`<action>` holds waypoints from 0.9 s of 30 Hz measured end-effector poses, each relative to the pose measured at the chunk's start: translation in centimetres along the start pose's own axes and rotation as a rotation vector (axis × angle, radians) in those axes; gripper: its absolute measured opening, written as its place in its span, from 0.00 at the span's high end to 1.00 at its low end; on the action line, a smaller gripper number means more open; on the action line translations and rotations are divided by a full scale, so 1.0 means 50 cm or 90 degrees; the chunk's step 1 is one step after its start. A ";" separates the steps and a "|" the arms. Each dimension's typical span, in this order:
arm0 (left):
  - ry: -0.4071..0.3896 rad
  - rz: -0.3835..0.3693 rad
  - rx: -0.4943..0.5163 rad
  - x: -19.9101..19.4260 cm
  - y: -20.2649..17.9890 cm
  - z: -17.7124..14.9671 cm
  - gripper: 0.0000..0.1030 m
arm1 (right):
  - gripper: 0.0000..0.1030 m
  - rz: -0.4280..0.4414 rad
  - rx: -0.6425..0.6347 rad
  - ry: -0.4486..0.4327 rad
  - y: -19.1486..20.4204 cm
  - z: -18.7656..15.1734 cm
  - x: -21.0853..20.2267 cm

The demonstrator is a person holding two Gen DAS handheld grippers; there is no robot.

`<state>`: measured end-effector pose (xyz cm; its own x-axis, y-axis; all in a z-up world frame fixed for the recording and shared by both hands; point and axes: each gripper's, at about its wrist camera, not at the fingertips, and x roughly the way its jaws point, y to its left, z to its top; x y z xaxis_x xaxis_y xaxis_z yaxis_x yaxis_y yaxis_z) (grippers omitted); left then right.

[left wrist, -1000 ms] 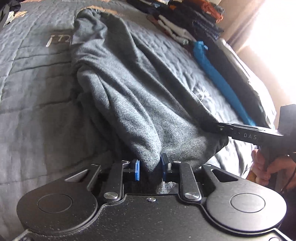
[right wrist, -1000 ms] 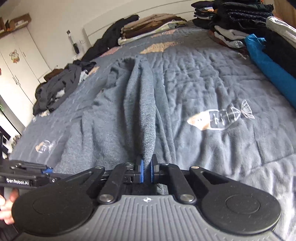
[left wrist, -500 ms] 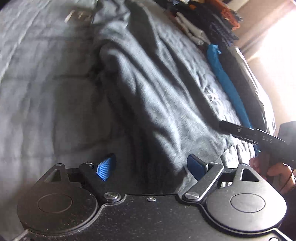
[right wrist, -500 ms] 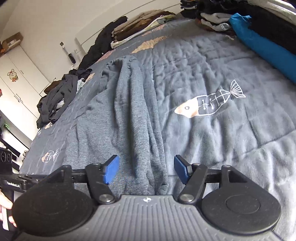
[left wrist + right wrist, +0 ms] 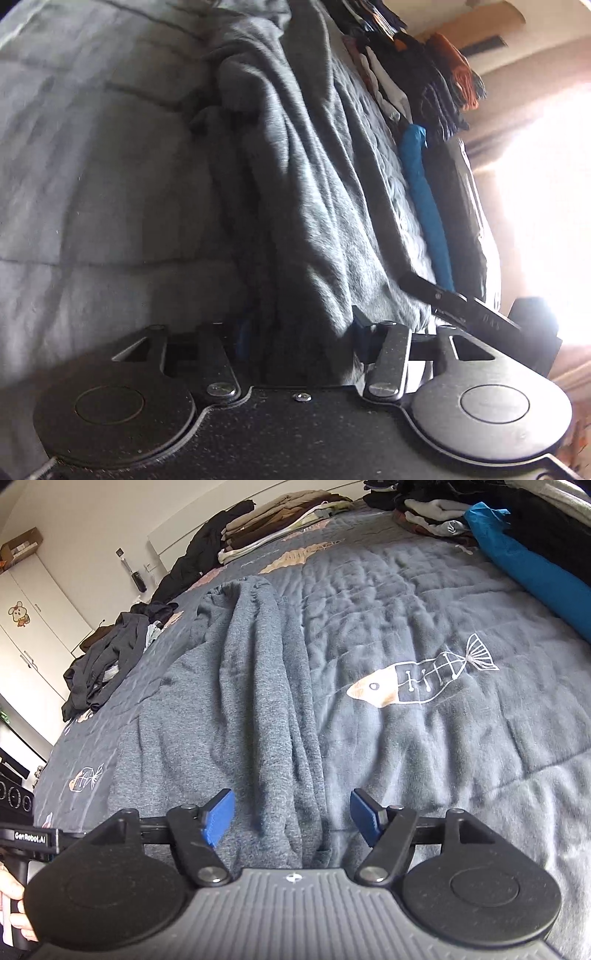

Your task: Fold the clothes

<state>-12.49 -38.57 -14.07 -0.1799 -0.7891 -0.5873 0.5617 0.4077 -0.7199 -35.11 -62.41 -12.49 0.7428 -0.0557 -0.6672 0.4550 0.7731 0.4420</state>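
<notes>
A grey knit garment point(image 5: 255, 686) lies stretched lengthwise on the bed, bunched in long folds; it also shows in the left wrist view point(image 5: 295, 177). My right gripper point(image 5: 291, 818) is open, its blue pads point(image 5: 219, 821) apart over the garment's near edge, holding nothing. My left gripper point(image 5: 299, 332) is open at the garment's near left edge, the cloth lying between its spread jaws; its blue pads are mostly hidden by the fabric. The right gripper's finger point(image 5: 458, 306) shows at the right of the left wrist view.
The bed has a grey quilt point(image 5: 424, 738) with fish prints. A blue garment point(image 5: 532, 568) and dark folded clothes lie along the right edge. Stacked clothes point(image 5: 280, 517) sit at the far end, a dark heap point(image 5: 110, 657) at the left. White cupboards point(image 5: 33, 627) stand beyond.
Both grippers were shut on the grey garment a second ago and have let it go. The garment has dropped flat on the bed; the left gripper has tilted lower.
</notes>
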 end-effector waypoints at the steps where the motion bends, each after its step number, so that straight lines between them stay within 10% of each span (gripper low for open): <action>1: -0.002 -0.007 -0.005 0.006 0.002 0.001 0.36 | 0.34 0.001 0.002 0.000 0.000 0.000 0.000; 5: -0.017 -0.029 -0.021 0.027 0.005 0.000 0.24 | 0.33 0.004 0.005 -0.001 0.001 0.003 0.001; 10: -0.020 -0.030 -0.066 0.035 0.018 0.002 0.72 | 0.33 0.010 0.000 -0.006 0.000 0.004 -0.009; 27: 0.085 0.029 0.007 -0.125 -0.040 -0.055 0.78 | 0.31 0.108 -0.075 0.011 0.070 -0.003 -0.049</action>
<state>-14.71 -33.20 -10.00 -0.2598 -0.7013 -0.6638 0.5800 0.4363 -0.6880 -35.42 -59.45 -9.40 0.7947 0.0914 -0.6000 0.2626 0.8394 0.4758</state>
